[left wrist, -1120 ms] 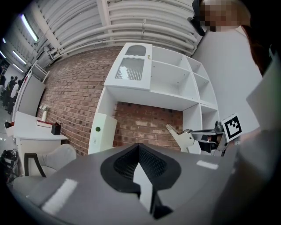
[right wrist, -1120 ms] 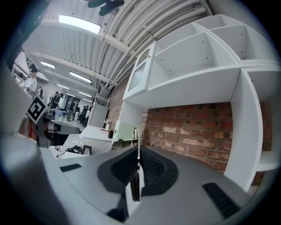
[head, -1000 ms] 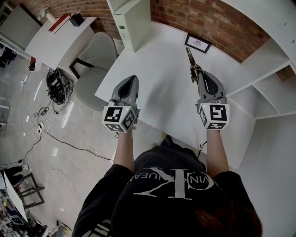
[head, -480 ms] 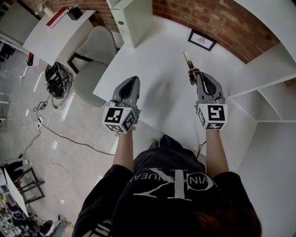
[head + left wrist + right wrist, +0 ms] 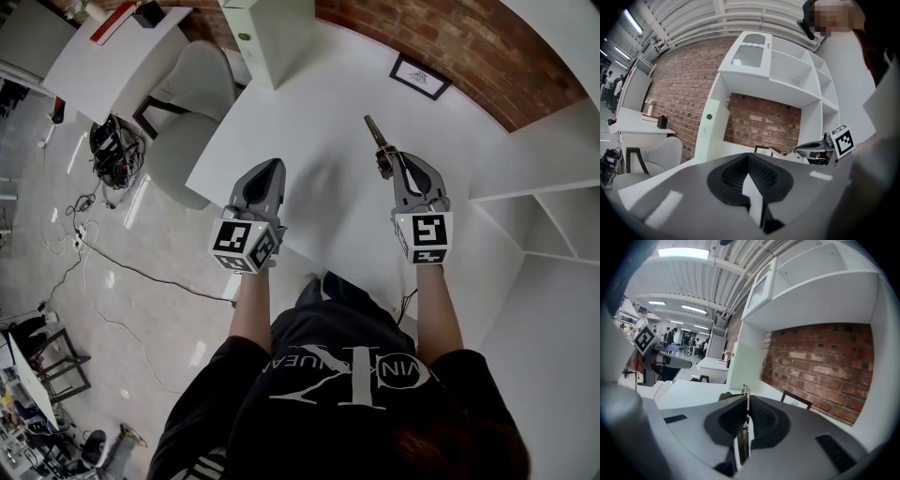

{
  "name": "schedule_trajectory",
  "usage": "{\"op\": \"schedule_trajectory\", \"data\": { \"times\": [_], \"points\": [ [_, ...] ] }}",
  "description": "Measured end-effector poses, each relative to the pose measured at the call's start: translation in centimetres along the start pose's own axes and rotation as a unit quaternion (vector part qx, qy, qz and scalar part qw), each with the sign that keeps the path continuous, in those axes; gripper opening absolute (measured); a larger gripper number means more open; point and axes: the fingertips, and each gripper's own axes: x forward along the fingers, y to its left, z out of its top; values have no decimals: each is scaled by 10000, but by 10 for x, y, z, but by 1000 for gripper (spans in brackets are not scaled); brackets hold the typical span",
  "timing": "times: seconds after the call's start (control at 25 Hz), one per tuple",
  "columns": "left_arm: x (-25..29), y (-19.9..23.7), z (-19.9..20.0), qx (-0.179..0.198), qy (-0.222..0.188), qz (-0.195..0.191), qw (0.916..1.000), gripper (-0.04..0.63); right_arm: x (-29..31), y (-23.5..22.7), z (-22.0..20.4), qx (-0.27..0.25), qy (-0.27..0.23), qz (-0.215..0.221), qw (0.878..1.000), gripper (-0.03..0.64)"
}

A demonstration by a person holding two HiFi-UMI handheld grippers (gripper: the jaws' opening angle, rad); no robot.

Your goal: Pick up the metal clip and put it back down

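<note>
The metal clip is a thin, dull metal piece that sticks forward out of my right gripper, which is shut on it over the white table. In the right gripper view the clip shows edge-on as a narrow strip pinched between the dark pads of the right gripper. My left gripper hovers over the table's near left edge, shut and holding nothing. In the left gripper view its pads meet along one seam.
A small black picture frame lies at the back of the table near the brick wall. A tall white box stands at the back left. White shelves rise on the right. A grey chair and floor cables are at the left.
My right gripper, still holding the clip, has drawn back a little from the picture frame and drifted left. The left gripper has hardly moved. The head view has shifted slightly.
</note>
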Motion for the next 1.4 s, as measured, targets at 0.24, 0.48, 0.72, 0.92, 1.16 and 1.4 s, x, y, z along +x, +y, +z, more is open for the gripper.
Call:
{"op": "schedule_trajectory", "data": {
  "times": [0.24,0.48,0.72,0.92,1.16,1.4],
  "points": [
    [3,6,-16,-68,154,62,9998,6,20,13,-19,-317,334,261,9986,17],
    [5,11,-26,-106,239,106,9996,6,37,29,-44,-1143,771,542,9890,17],
    [9,12,-35,-133,315,137,9993,6,49,34,-69,-2089,1174,640,9688,17],
    [8,13,-40,-151,369,167,9991,6,52,43,-90,-2823,1403,697,9465,17],
    [7,13,-43,-174,397,192,9989,6,52,48,-106,-3315,1569,689,9278,17],
    [8,10,-43,-169,387,174,9990,6,49,49,-113,-3408,1590,685,9240,18]
  ]
}}
